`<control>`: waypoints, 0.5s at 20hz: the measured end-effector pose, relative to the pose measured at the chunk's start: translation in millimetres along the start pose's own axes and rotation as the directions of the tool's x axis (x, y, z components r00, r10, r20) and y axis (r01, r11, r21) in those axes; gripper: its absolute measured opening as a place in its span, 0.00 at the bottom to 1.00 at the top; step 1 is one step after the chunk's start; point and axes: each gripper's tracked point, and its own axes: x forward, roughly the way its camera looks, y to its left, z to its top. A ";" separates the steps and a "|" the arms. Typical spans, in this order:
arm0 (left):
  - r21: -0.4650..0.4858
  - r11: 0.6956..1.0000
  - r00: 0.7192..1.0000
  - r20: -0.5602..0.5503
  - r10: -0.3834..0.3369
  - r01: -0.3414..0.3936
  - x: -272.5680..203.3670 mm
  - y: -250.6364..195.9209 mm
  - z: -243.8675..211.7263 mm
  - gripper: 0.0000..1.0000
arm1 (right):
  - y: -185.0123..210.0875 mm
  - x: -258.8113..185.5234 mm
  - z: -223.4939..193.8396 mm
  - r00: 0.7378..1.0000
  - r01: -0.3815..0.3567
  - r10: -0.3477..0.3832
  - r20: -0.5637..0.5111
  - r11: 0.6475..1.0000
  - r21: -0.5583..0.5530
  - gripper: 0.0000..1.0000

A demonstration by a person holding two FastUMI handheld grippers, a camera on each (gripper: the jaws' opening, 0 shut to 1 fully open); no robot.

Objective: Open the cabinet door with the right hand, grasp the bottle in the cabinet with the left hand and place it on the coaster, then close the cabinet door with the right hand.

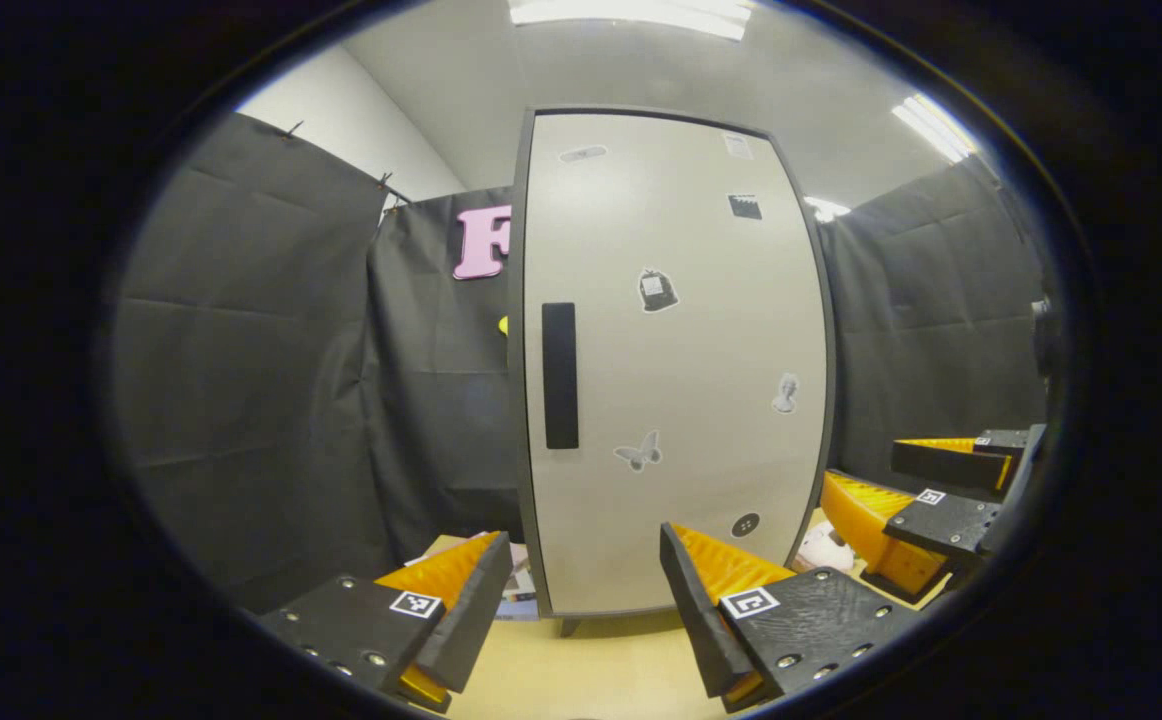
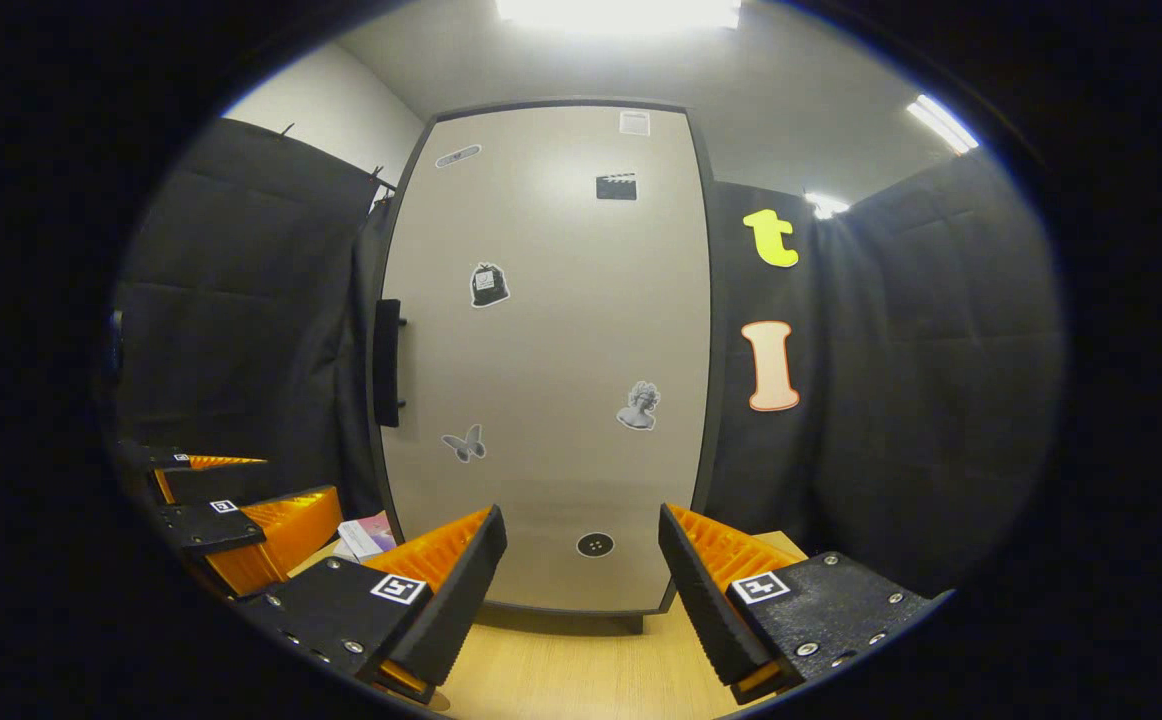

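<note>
A tall pale cabinet door (image 1: 671,350) with small stickers stands shut in front of me on the wooden table (image 1: 591,670). Its black vertical handle (image 1: 560,375) sits near the door's left edge. In the left gripper view my left gripper (image 1: 586,590) is open, low in front of the door, and the right gripper (image 1: 926,480) hangs open farther right. In the right gripper view the same door (image 2: 551,360) and handle (image 2: 387,362) show, my right gripper (image 2: 581,570) is open with nothing between its fingers, and the left gripper (image 2: 231,500) is at the lower left. Whatever is inside the cabinet is hidden by the door.
Black cloth walls close in the booth behind and beside the cabinet. Some flat printed items (image 1: 519,585) lie on the table at the cabinet's left foot, also seen as flat printed items (image 2: 366,537) in the right gripper view. A pale round object (image 1: 826,548) lies at the cabinet's right foot.
</note>
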 end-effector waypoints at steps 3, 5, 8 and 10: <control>0.010 1.000 1.000 0.005 0.006 -0.006 -0.3 0.1 5.0 0.86 | -3.3 0.6 1.2 1.000 -0.003 0.004 -0.004 0.999 0.037 0.95; 0.000 1.000 1.000 0.023 -0.007 0.007 -0.4 -4.1 11.7 0.85 | -7.1 2.7 -2.7 1.000 0.007 -0.005 -0.023 0.998 0.057 0.95; 0.011 1.000 0.999 0.033 -0.012 0.012 4.6 -4.9 16.3 0.85 | -8.1 3.5 1.4 1.000 0.019 -0.018 -0.017 0.998 0.055 0.95; 0.010 1.000 1.000 0.023 -0.013 0.013 10.2 -6.8 15.4 0.85 | -6.4 1.1 9.0 1.000 0.021 -0.021 -0.003 0.998 0.059 0.95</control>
